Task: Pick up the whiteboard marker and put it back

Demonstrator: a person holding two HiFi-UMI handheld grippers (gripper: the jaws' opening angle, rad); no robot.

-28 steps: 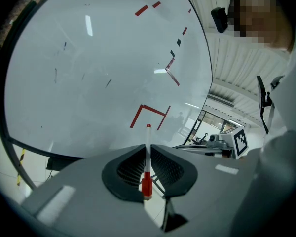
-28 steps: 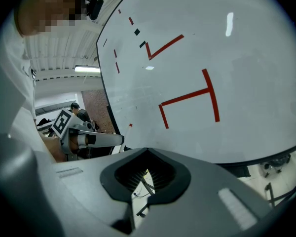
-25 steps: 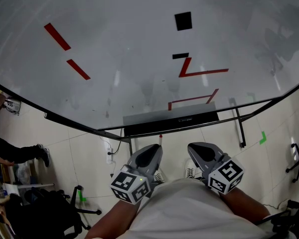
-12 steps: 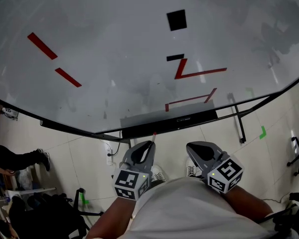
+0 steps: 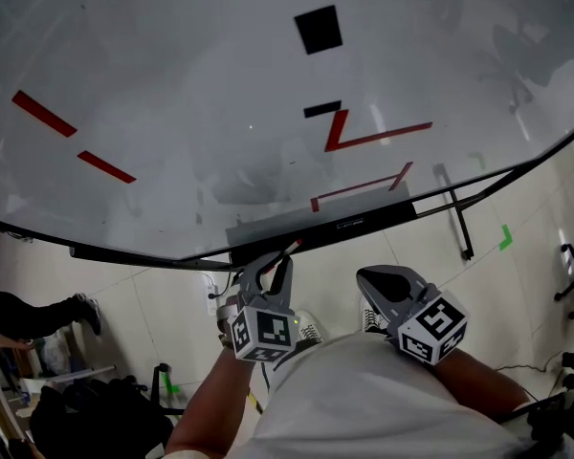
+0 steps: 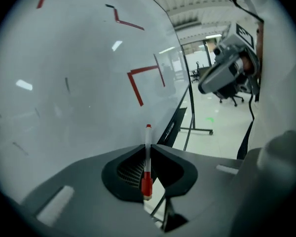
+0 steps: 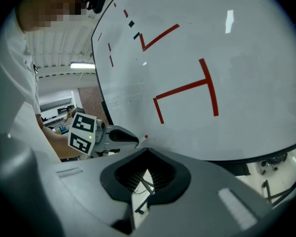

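Left fingers (image 6: 126, 169) round marker (image 6: 147, 154), whiteboard (image 6: 79, 78) ahead

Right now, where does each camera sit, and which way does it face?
Head view: on the person's head, looking steeply down at the whiteboard; forearms, left gripper and right gripper show.
Left gripper view: on the left gripper, along its jaws shut on the marker, toward the whiteboard.
Right gripper view: on the right gripper, along its shut, empty jaws, toward the whiteboard.
Shared: each gripper view shows the other gripper.

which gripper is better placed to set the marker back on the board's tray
Left. The left gripper holds the whiteboard marker just below the tray; the right gripper is shut and empty.
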